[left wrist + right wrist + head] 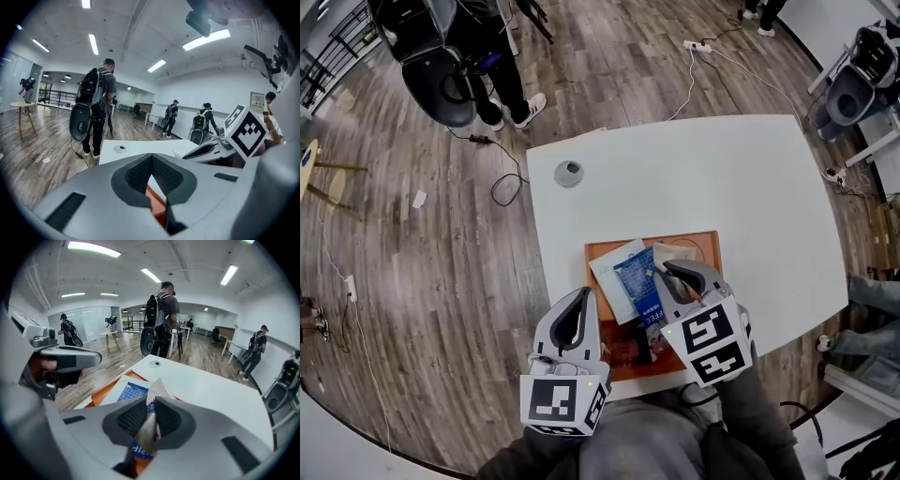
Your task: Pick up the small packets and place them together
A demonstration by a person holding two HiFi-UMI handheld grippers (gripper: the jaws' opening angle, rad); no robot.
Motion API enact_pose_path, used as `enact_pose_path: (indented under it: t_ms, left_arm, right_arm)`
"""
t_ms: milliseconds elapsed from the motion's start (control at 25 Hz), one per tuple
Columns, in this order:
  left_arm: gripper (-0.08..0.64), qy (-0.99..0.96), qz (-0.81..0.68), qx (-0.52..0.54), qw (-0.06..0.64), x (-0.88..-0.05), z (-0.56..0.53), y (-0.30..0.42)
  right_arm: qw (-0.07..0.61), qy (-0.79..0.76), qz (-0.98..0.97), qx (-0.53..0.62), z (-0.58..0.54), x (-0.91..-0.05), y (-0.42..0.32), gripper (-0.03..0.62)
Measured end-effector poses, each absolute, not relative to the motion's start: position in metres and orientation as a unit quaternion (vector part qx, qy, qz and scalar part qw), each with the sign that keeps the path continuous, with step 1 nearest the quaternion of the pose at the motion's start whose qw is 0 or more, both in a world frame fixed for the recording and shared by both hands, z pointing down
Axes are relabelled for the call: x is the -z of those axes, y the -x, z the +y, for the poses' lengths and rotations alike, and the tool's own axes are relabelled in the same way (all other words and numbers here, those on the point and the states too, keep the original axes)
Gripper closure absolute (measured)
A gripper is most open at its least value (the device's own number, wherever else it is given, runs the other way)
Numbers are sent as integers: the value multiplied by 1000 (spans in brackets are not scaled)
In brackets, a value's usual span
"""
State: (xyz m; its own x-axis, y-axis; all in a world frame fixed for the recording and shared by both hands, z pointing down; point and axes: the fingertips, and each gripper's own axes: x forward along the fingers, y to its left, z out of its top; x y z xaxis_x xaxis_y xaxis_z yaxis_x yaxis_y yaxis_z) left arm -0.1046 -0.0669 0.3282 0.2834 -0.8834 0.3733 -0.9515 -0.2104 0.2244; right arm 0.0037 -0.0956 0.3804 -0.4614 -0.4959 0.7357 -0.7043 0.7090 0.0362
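A small blue-and-silver packet (148, 427) was pinched between the pads of the right gripper (671, 272) above the orange tray (705, 246), where other flat packets (615, 270) lay, on the white table (750, 187), while the left gripper (151, 157) had its jaws together on nothing.

I read "FREE" in white capitals on the blue packet (639, 289), head view. In the right gripper view, "RIP" is in white on a blue band of the held packet (151, 431) pinched in the right gripper (150, 409); any letters before it are cut off. The left gripper (581, 298) and the right gripper carry black-and-white square code markers, no letters. I can read nothing else.
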Motion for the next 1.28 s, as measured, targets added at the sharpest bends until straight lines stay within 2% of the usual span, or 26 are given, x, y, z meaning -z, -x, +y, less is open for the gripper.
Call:
enact_pose_path:
  t_ms: [440,1280]
  left_arm:
    - [565,-768,-601,-80,206,-330,-64,110]
    - [565,-797,-572,-68,183,-307,-20,94]
  right_arm:
    - [345,-338,-862,-156,-93,-379,7,426]
    - [325,-390,-852,-127,-42,-346,-13,426]
